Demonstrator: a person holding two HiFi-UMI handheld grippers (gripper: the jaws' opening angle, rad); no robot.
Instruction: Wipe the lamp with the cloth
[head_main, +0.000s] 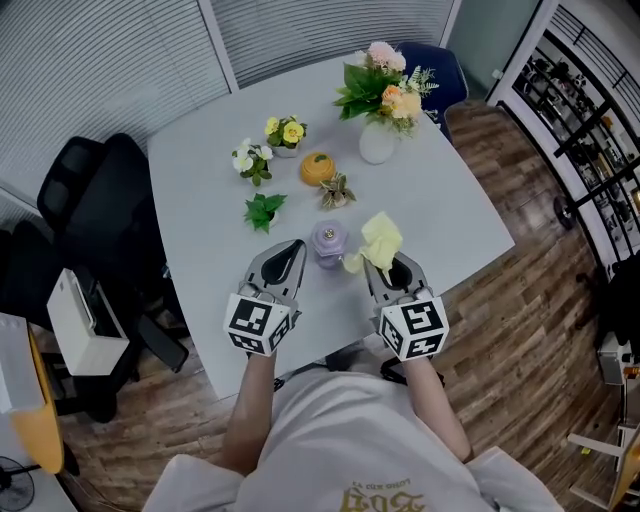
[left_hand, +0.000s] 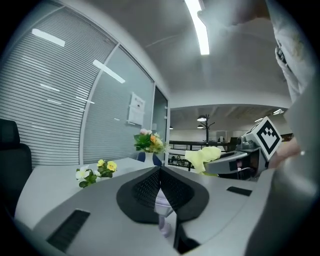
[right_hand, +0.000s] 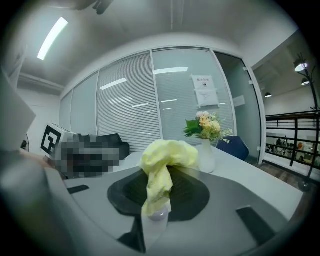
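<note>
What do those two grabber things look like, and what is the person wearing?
The left gripper and the right gripper are both grey wedges with black, ribbed pads inside their jaws. Each has a white cube at the back, printed with black square markers. No cables show. The person wears a pale shirt with gold print on it.

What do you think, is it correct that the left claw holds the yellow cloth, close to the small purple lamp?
Not correct: the right claw holds the yellow cloth, close to the small purple lamp. The right gripper view shows the cloth pinched between its jaws; the left claw is shut without cloth.
</note>
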